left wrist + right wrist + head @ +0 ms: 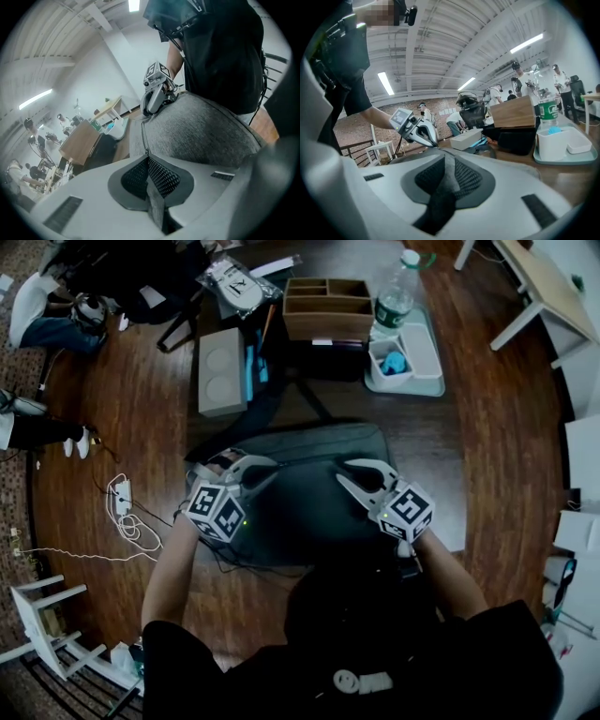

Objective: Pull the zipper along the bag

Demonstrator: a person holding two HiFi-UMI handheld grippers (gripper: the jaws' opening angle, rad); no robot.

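Note:
A grey fabric bag (305,507) lies flat on the dark table in front of me. Its zipper track (142,133) runs along the top, from my left gripper's jaws toward the right gripper (151,111). My left gripper (265,472) is at the bag's left part, shut on the zipper pull (147,153), and a thin grey strip shows between its pads (161,178). My right gripper (341,472) is at the bag's right part, shut on a fold of bag fabric (445,180). In the right gripper view, the left gripper (435,143) touches the bag with its tips.
Behind the bag stand a wooden organiser (326,307), a water bottle (396,294), a pale tray (427,367) with white containers, and a grey box (221,371). A power strip with cables (122,502) lies on the floor at left. A white stool (42,629) stands lower left. People are in the background.

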